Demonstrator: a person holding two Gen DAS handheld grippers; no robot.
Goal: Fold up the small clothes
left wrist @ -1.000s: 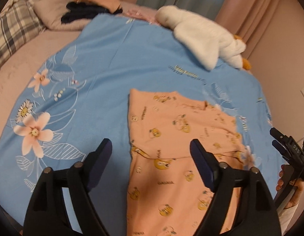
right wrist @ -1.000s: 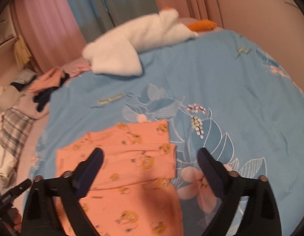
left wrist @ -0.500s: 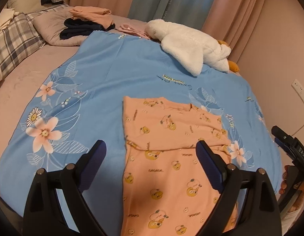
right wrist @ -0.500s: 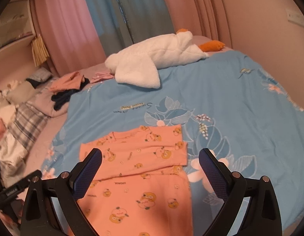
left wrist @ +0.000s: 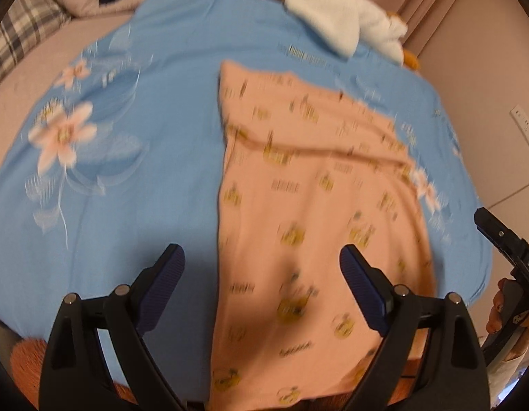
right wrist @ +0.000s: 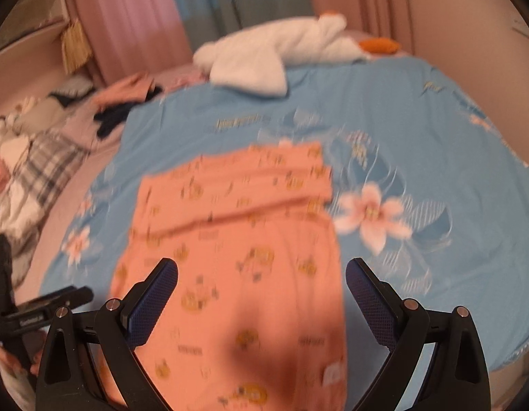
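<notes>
Both open, empty tongs have dropped nearer the peach garment (left wrist: 315, 205); only the right view shows curtains (right wrist: 134, 20).

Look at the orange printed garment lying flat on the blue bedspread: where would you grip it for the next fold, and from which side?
Probably the near hem corners of the orange garment, one per tool, coming from the near edge of the blue bedspread. It lies flat, its far end already folded over, and the near hem sits closest beneath the open left tool and right tool.

Your left gripper (left wrist: 261, 267) has just been opening, jaws wide, nothing between; your right gripper (right wrist: 262, 282) gapes too, both angled down.
</notes>
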